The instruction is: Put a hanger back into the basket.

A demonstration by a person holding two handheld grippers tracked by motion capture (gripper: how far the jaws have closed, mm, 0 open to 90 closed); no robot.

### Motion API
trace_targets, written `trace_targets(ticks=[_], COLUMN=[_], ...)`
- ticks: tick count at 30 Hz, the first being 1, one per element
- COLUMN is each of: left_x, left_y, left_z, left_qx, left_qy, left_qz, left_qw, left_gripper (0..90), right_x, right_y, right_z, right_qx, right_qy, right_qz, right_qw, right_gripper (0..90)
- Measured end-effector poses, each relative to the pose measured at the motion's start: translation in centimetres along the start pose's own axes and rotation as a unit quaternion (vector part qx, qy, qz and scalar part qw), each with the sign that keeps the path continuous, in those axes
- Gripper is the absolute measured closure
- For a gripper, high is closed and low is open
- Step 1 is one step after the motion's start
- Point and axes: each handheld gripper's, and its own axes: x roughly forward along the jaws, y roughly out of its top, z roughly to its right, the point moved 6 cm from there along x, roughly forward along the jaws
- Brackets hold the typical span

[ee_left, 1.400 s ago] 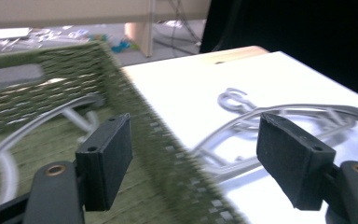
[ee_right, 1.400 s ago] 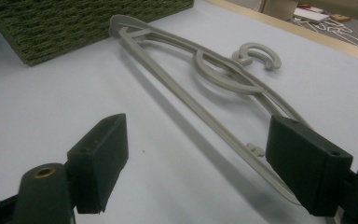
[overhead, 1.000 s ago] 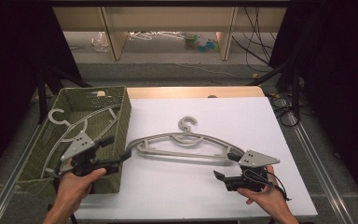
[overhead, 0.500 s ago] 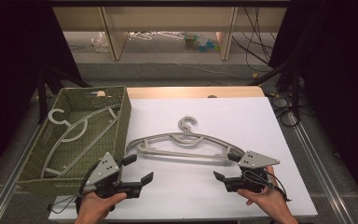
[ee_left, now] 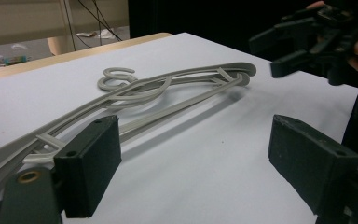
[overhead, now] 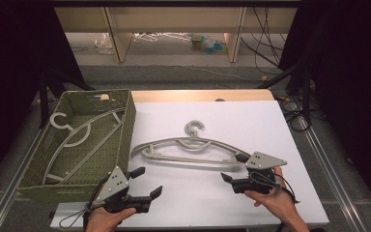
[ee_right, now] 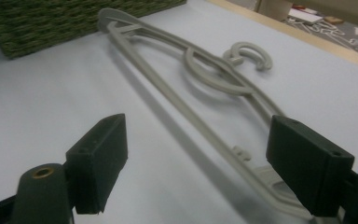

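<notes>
Midway across the white desk (overhead: 270, 121) lie the grey hangers (overhead: 188, 147) — stacked, hooks toward the far edge, beside the green basket (overhead: 125, 121). Both claws are spread wide and empty: the right gripper (overhead: 232, 175) nears the right tip, the left gripper (overhead: 147, 181) hangs by the near edge. Best close squarely on one arm — low, level.

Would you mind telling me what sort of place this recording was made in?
Probably a lab or workshop recording station, not a home: a white-covered table ringed by dark curtains, cables trailing on the floor, and a hand-held left gripper and right gripper by a grey hanger.
</notes>
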Motion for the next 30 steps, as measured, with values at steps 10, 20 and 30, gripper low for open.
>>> trace_targets(ticks=[10,20,30], left_x=[0.2,0.0,-0.1], left_y=[-0.2,-0.2,0.0], left_z=[0.1,0.2,0.1], left_qx=[-0.009,-0.006,-0.005], left_qy=[0.002,-0.005,-0.005], left_qz=[-0.002,-0.001,0.003], left_qw=[1.0000,1.0000,1.0000], left_gripper=[17.0,17.0,17.2], right_x=[5.0,9.2,11.7], right_y=[1.5,1.1,1.0], right_z=[4.4,7.3,7.5], right_qx=[-0.012,-0.003,-0.019], right_qy=[-0.036,-0.029,-0.015], right_qz=[-0.054,-0.128,-0.159], right_qw=[0.9978,0.9914,0.9869], right_gripper=[25.1,33.3,45.7])
